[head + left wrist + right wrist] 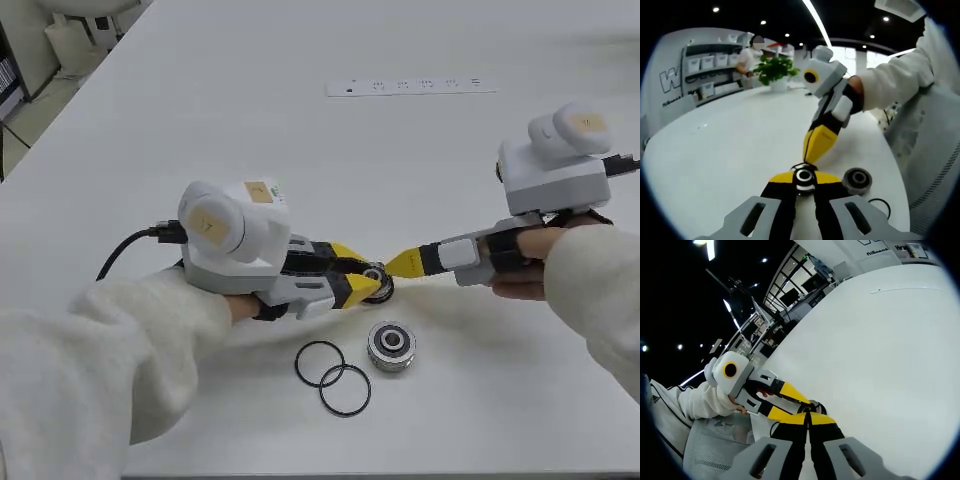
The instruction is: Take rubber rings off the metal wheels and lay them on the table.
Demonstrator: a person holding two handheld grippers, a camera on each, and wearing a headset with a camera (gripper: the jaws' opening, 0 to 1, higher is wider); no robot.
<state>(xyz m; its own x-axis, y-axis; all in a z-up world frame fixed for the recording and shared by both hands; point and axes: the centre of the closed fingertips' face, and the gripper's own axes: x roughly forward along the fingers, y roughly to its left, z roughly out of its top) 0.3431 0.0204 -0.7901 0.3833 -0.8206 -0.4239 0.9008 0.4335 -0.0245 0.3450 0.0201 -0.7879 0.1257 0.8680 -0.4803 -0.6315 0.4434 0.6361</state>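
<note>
A white fleece sleeve (pixel 90 360) is lying across the head view's lower left. Just beyond it, two black rubber rings (pixel 343 367) are lying overlapped on the white worktop (pixel 300 150), beside a loose silver metal wheel (pixel 390 345). Above them the left gripper (pixel 362 288) is clamping a second metal wheel (pixel 376 284), and the right gripper (pixel 395 266) is touching it. In the left gripper view, that wheel is sitting between the yellow jaws. In the right gripper view, the right jaws are pressing together at its rim.

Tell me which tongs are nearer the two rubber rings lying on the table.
Left. The left tongs, shut on a metal wheel, sit just beyond the rubber rings; the right tongs meet that wheel from the far side, farther from the rings.
</note>
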